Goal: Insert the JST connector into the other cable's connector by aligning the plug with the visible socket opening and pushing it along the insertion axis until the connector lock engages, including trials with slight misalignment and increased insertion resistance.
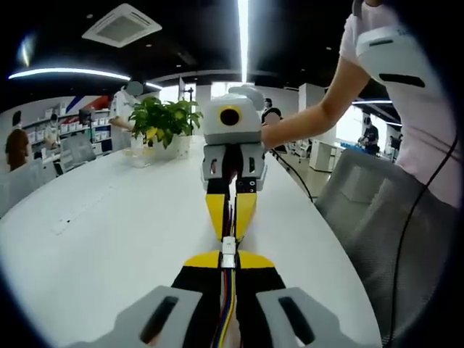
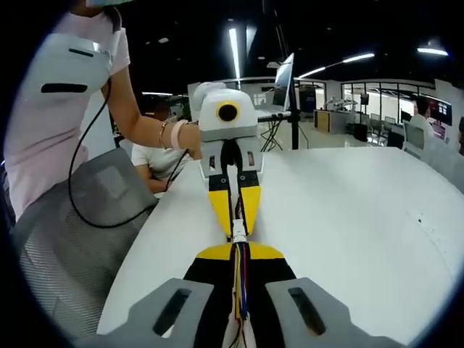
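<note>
Closed yellow-tipped jaws of the left gripper (image 1: 228, 264) pinch a bundle of coloured wires (image 1: 225, 304), whose white JST connector (image 1: 228, 250) sits just past the tips. Facing it nose to nose, the right gripper (image 2: 239, 250) is likewise clamped on its own cable (image 2: 240, 286), with the mating connector (image 2: 238, 232) at the meeting point. Whether the lock has caught is too small to tell. To finish well, I would keep both cables on one straight line and push steadily, without twisting. Beyond, the white table (image 1: 94, 232) carries a potted plant (image 1: 165, 123), well clear; a grey chair (image 1: 380, 217) stands beside it.
</note>
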